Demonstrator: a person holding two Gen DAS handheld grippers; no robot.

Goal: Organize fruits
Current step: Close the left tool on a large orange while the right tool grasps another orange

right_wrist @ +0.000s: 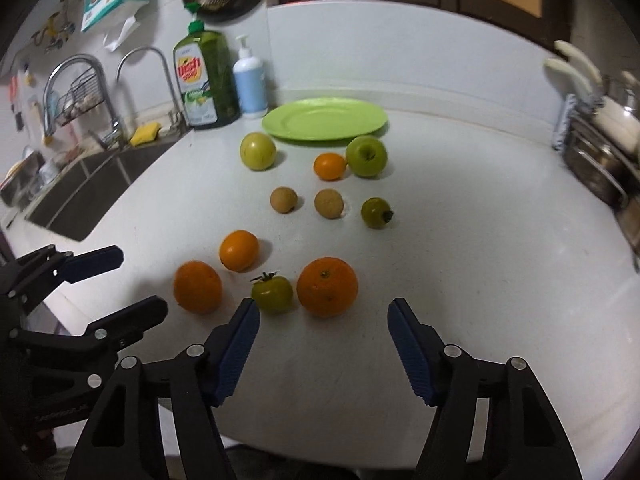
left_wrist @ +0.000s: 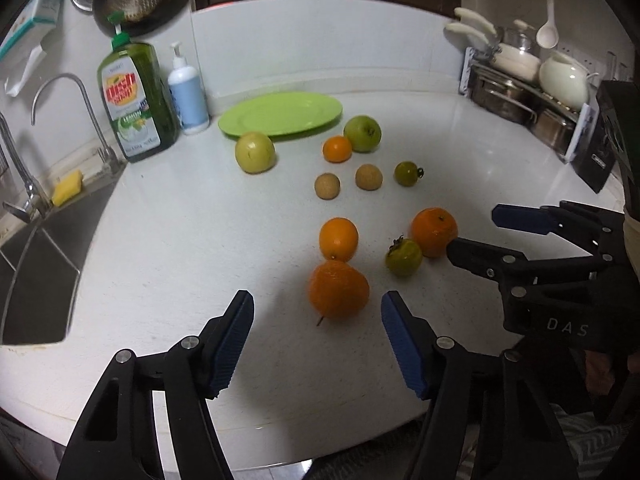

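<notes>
Several fruits lie loose on the white counter in front of an empty green plate. My left gripper is open, and a large orange sits between its blue fingertips with gaps on both sides. In the right wrist view my right gripper is open around another large orange, untouched, with a green tomato beside its left finger. Farther back lie a smaller orange, two brown round fruits, a second green tomato, a small orange and two green apples.
A sink with a tap and a yellow sponge is at the left. A green dish-soap bottle and a white pump bottle stand by the wall. A rack of pots fills the back right.
</notes>
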